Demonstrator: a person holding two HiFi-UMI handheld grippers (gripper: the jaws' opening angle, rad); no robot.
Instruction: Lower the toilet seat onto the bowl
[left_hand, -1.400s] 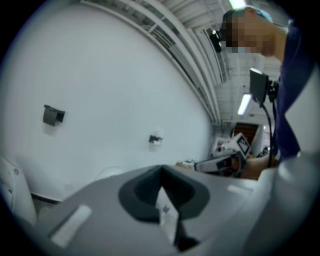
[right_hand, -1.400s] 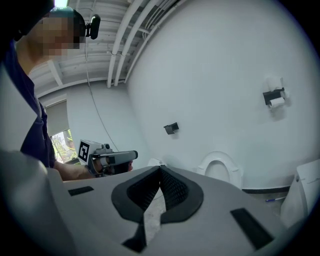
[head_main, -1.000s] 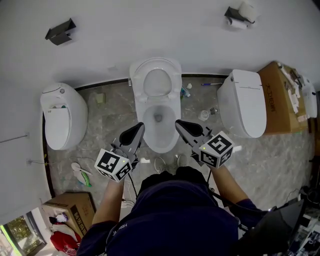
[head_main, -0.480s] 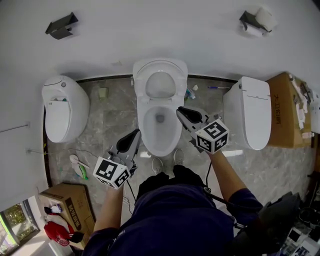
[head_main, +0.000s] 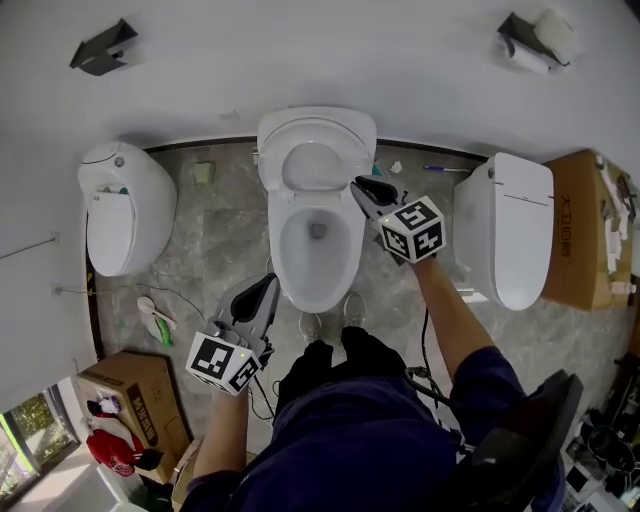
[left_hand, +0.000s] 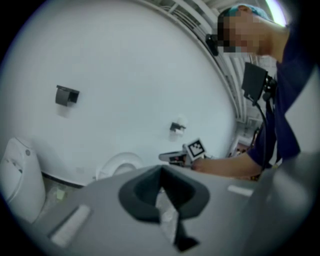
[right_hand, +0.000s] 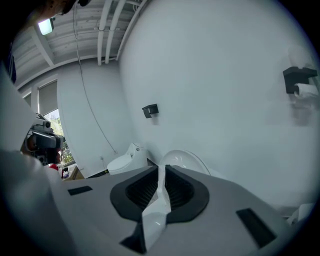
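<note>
The white toilet bowl (head_main: 313, 250) stands at the middle of the head view, its seat (head_main: 316, 163) raised against the lid at the wall. My right gripper (head_main: 361, 187) reaches over the bowl's right rim, with its tip at the right edge of the raised seat; its jaws are shut and nothing is between them. In the right gripper view the upright seat (right_hand: 186, 158) shows just beyond the shut right gripper (right_hand: 162, 170). My left gripper (head_main: 263, 294) hangs back by the bowl's front left, shut and empty. The left gripper view shows the seat (left_hand: 119, 165) and the right gripper (left_hand: 169, 157) ahead.
A second toilet (head_main: 120, 215) stands at the left and a third with its lid down (head_main: 512, 240) at the right, next to a cardboard box (head_main: 590, 230). Another box (head_main: 128, 395) lies at lower left. A paper holder (head_main: 538, 38) and a bracket (head_main: 100, 48) hang on the wall.
My right gripper has gone forward from the bowl's front right to the edge of the raised seat. My left gripper has drawn back towards the person.
</note>
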